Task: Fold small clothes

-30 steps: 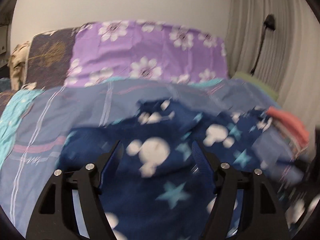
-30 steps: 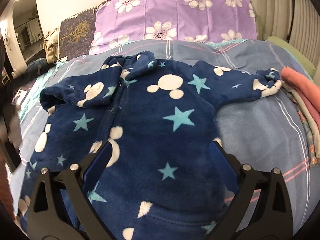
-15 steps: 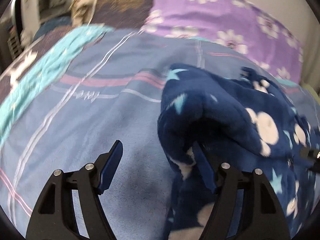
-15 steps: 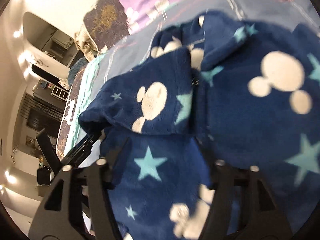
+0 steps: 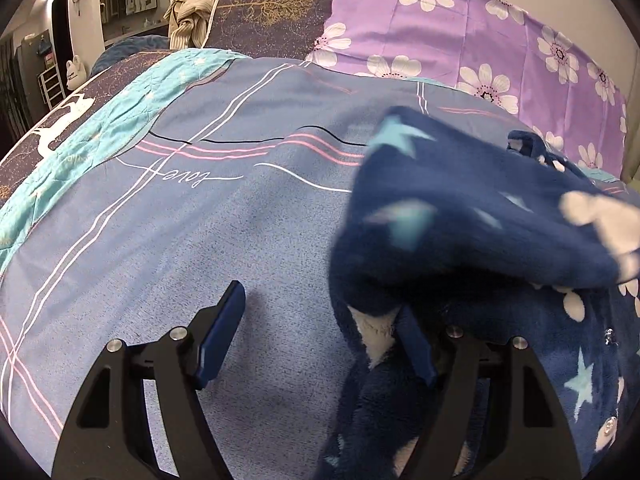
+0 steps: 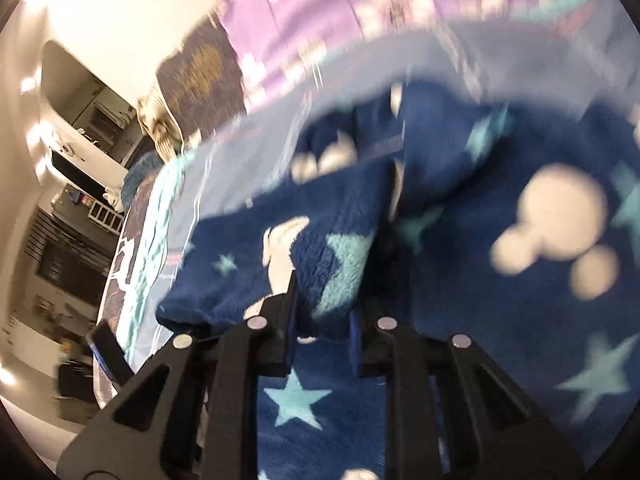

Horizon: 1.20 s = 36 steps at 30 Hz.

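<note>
Navy fleece baby onesie (image 5: 472,216), printed with stars and mouse heads, spread on the blue striped bedcover (image 5: 168,240), below the purple flowered pillow (image 5: 460,40). Judged soft, thick and light: limp, no stiffness to hold a crease, bulky where doubled, plush enough not to slip between pads. Snaps along the front (image 5: 609,424), hard spots better avoided. Best taken at a cuff or at the folded edge of a sleeve, through all layers at once, so that the sleeve travels flat over the body.

Right hand-held gripper (image 6: 322,320): jaws closing, already narrow, with the edge of the left sleeve (image 6: 280,252) lying between the pads; sleeve doubled over the chest of the onesie. Picture blurred there, so whether the pads press the fleece yet cannot be told.

Left hand-held gripper (image 5: 320,332): jaws wide apart, nothing clamped. Left pad over bare bedcover, right pad at the raised outer edge of the same sleeve, half hidden under the fleece; contact likely, not certain.
</note>
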### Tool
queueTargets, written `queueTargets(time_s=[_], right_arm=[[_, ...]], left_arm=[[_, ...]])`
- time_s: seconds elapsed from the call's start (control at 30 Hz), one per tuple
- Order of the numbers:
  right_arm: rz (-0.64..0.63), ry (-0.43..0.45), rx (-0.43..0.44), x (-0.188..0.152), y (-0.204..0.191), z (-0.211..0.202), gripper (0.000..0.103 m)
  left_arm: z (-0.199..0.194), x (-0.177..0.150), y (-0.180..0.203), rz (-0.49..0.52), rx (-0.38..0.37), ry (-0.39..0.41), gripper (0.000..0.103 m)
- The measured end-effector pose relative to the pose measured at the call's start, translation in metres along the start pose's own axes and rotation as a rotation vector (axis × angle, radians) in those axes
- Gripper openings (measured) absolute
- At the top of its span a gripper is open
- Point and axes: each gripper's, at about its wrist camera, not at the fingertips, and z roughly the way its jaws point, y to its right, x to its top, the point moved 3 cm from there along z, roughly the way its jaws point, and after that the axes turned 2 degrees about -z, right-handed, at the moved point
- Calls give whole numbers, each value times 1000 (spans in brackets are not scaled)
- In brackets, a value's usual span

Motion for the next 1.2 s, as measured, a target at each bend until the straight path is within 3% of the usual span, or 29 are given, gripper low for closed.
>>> queueTargets(time_s=[0.07,0.17,0.23,0.4,0.57,0.6,0.67,0.7,0.77,0.83,0.9,0.93,0.97,1.0,1.07,1.2], right_arm=[[-30,46,-40,5,8,-28,20],[-66,72,-152,2,34,-49,20],[-70,52,-209,-8,55,-49,20],[13,-44,-227,-43,99,-36,22],[14,-23,-259,-47,106,-43,22],[8,-11,-277,-46,105,-48,22],[-24,50,-412,-43,101,-63,22],[-35,78,-453,-41,99,-68,23],[-64,128,-412,-38,83,-74,23],[-94,104,-289,-39,64,-65,23],[-105,47,-202,-46,54,-46,23],[-114,1,-225,-52,54,-30,28],[-124,-61,-301,-62,61,-11,30],[-124,-104,-337,-70,68,2,30],[-158,-30,-300,-86,77,4,29],[-144,-33,-274,-82,75,-15,29]], left_arm=[[-2,0,1,4,-13,4,74],[-6,-6,7,32,-154,-77,74],[-12,-12,9,73,-196,-111,74],[-25,-16,2,98,-203,-108,74],[-58,-11,8,135,-293,-78,70],[-64,-8,11,140,-318,-70,63],[-78,-2,21,149,-392,-79,28],[-79,0,27,151,-409,-97,5],[-74,6,48,182,-412,-103,3],[-60,6,65,208,-372,-101,3],[-30,-2,82,235,-355,-165,3],[-10,-13,87,245,-334,-220,4],[0,-20,88,243,-327,-226,3],[-1,-26,88,240,-343,-143,3],[-9,-29,89,253,-335,-116,3],[-9,-32,90,259,-331,-112,3]])
